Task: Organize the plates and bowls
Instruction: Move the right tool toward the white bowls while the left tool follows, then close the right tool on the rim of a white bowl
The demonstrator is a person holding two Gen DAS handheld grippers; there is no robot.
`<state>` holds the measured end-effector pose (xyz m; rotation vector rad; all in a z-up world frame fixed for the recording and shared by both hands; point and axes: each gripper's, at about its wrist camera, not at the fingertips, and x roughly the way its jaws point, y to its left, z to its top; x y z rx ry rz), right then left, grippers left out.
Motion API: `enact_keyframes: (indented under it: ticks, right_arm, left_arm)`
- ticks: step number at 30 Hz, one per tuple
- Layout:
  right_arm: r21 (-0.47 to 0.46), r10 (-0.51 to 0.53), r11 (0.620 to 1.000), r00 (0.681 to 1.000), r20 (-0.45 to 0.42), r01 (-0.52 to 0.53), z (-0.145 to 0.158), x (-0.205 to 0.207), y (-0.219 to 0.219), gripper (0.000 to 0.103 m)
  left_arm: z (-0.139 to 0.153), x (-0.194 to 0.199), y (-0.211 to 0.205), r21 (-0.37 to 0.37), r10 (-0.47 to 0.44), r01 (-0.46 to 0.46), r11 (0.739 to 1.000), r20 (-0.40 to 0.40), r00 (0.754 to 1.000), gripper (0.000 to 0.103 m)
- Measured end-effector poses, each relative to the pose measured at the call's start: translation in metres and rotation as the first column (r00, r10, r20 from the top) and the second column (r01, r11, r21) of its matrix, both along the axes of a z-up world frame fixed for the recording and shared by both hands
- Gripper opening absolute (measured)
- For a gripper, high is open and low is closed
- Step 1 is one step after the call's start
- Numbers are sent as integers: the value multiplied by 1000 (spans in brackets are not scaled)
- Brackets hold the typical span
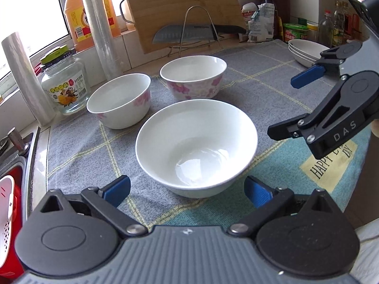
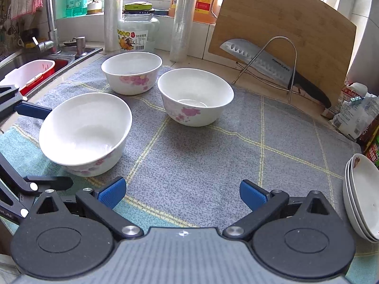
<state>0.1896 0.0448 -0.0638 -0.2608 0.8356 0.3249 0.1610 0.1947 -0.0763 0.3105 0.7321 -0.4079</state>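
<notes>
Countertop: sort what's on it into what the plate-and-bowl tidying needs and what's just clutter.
For the job:
- nearest bowl
- left flowered bowl
- far flowered bowl
- stack of plates
- left claw and right claw, both open

Just lying about:
- knife on its wire rack
- cutting board
- glass jar
- oil jug

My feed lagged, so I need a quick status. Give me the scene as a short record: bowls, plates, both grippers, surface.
bowls: three, upright, apart on the mat; near bowl, left bowl, far bowl
plates: stack at the mat's right edge
left gripper: jaws open, just before the near bowl, empty
right gripper: jaws open, over bare mat, empty
surface: grey checked mat
</notes>
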Motion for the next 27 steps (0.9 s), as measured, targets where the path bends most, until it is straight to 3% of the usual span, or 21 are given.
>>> enact_keyframes:
  ticks: [12, 27]
  right_arm:
    - [61, 41, 997, 999, 27, -43, 31, 14, 28, 103]
    - [142, 150, 980, 987, -52, -141, 18, 32, 73, 100]
  left_arm:
    - [-6, 7, 5, -59, -25, 26, 998, 10, 1000, 102]
    - [-10, 2, 15, -84, -59, 62, 995, 37, 998, 102]
